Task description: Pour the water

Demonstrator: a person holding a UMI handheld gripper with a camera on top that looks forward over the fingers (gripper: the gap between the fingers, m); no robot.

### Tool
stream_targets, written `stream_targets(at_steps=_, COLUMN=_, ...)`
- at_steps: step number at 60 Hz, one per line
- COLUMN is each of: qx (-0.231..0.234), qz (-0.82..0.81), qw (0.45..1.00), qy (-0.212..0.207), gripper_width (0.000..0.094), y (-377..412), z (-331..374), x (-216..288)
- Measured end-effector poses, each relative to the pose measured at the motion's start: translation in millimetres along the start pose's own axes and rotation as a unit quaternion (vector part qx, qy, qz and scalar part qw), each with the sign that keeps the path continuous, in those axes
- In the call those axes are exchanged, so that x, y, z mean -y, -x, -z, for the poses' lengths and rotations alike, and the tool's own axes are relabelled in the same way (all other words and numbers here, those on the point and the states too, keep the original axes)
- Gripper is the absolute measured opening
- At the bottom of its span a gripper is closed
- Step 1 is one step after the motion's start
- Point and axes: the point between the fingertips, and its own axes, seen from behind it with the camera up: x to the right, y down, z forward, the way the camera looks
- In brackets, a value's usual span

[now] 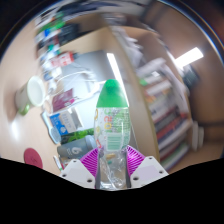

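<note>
A clear plastic water bottle (113, 125) with a green cap and a pale label stands upright between my fingers. My gripper (112, 165) is shut on the bottle's lower body, with a purple pad (90, 160) pressed on each side. The bottle is lifted and the view is tilted. A white cup (34, 92) stands on the wooden table beyond and to the left of the bottle.
The wooden table (85, 60) carries boxes and packets (68, 122) just left of the bottle. A pink round thing (32, 156) lies near the left finger. Shelves with books (160, 95) stand to the right, under a ceiling light (188, 56).
</note>
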Motion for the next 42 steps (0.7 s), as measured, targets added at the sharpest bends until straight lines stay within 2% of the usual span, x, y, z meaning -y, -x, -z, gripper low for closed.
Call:
stream_targets(at_steps=4, qx=0.016, qz=0.135, qw=0.991, qy=-0.019, gripper_width=0.0347, y=33.2, z=-25.5, x=28.3)
stream_targets(at_steps=9, qx=0.0, qz=0.297, qw=0.954, qy=-0.037, gripper_width=0.0349, y=52.8, z=-44.0, x=52.9)
stream_targets(at_steps=19, qx=-0.011, qz=0.45, qw=0.89, qy=-0.071, gripper_width=0.0348, y=72.3, z=-67.7, x=82.6)
stream_targets(at_steps=31, qx=-0.013, qz=0.521, qw=0.85, qy=-0.082, gripper_width=0.0347, y=81.7, z=-75.4, x=94.3)
stream_targets(at_steps=42, qx=-0.004, qz=0.529, qw=0.844, qy=-0.083, gripper_width=0.0347, y=85.5, z=-74.9, x=91.5)
